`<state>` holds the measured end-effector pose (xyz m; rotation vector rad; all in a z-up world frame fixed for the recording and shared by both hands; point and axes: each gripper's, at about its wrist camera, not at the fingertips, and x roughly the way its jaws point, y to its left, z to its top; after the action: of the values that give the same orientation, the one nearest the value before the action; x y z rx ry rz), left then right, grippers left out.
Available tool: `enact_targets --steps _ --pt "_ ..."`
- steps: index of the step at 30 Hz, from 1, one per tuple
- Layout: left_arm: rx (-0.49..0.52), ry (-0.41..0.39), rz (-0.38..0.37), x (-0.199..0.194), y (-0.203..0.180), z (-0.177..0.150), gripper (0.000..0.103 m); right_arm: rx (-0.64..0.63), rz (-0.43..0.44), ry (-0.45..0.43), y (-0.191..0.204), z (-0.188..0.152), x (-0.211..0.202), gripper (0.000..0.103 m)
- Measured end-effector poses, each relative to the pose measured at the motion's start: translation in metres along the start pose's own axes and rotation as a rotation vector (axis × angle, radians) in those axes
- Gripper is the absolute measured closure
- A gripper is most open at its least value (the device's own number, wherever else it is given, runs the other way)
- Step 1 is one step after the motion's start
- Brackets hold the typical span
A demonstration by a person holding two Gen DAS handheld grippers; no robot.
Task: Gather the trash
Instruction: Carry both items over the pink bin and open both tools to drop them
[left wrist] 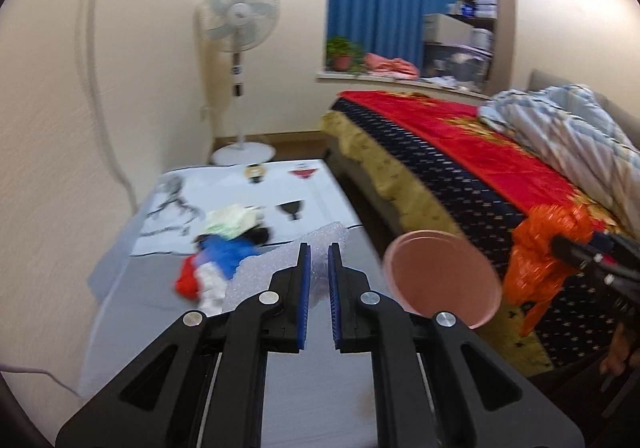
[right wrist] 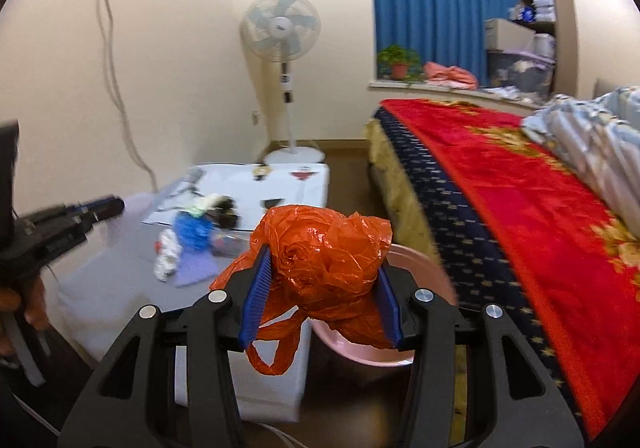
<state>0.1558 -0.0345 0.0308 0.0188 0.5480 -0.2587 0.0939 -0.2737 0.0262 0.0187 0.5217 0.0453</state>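
Note:
My right gripper [right wrist: 323, 268] is shut on a crumpled orange plastic bag [right wrist: 324, 264], held above a pink basin [right wrist: 360, 348]; the bag also shows at the right of the left wrist view [left wrist: 548, 252]. My left gripper [left wrist: 319, 260] has its blue pads a narrow gap apart and holds nothing. It hovers over the low table just before a piece of bubble wrap [left wrist: 280, 264]. Beyond lies a pile of trash: blue, red and white scraps [left wrist: 216, 268] and a pale green wad [left wrist: 230, 221]. The pink basin [left wrist: 440, 276] sits to the right of my left gripper.
The low grey table [left wrist: 152, 300] carries a white printed sheet [left wrist: 256, 183]. A bed with a red and navy cover [right wrist: 520, 207] fills the right side. A standing fan [right wrist: 286, 47] is at the back wall. A cable [right wrist: 120, 99] hangs from a wall socket.

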Motion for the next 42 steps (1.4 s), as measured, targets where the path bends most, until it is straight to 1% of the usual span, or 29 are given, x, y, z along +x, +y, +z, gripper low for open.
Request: enact_targets --steps 2,5,9,15,17,20,25,27,31,36,42 --pt "0.009 -0.002 -0.042 0.005 -0.017 0.005 0.094 0.023 -0.033 0.006 -0.014 -0.004 -0.004 0.055" --pt "0.044 -0.008 -0.081 0.012 -0.042 0.011 0.094 0.052 -0.072 0.009 -0.034 -0.006 -0.008 0.055" --pt "0.122 -0.024 -0.116 0.023 -0.080 0.021 0.094 0.094 -0.105 0.010 -0.056 -0.006 -0.006 0.055" --pt "0.186 -0.039 -0.164 0.039 -0.121 0.037 0.094 0.135 -0.144 0.016 -0.083 -0.004 0.008 0.055" --pt "0.193 -0.044 -0.176 0.048 -0.132 0.042 0.094 0.142 -0.165 0.020 -0.091 0.000 0.018 0.055" --pt "0.168 -0.016 -0.216 0.066 -0.147 0.050 0.094 0.159 -0.183 0.014 -0.103 0.007 0.029 0.055" --pt "0.172 -0.021 -0.233 0.086 -0.161 0.056 0.094 0.170 -0.215 -0.016 -0.123 0.017 0.053 0.055" --pt "0.155 0.000 -0.234 0.099 -0.161 0.057 0.094 0.181 -0.212 0.005 -0.129 0.018 0.063 0.055" --pt "0.152 0.030 -0.209 0.123 -0.160 0.053 0.094 0.201 -0.198 0.039 -0.134 0.018 0.083 0.055" --pt "0.128 0.067 -0.198 0.146 -0.155 0.045 0.094 0.167 -0.177 0.068 -0.126 0.017 0.105 0.055" --pt "0.119 0.116 -0.190 0.175 -0.153 0.031 0.094 0.147 -0.167 0.127 -0.124 0.012 0.137 0.055"
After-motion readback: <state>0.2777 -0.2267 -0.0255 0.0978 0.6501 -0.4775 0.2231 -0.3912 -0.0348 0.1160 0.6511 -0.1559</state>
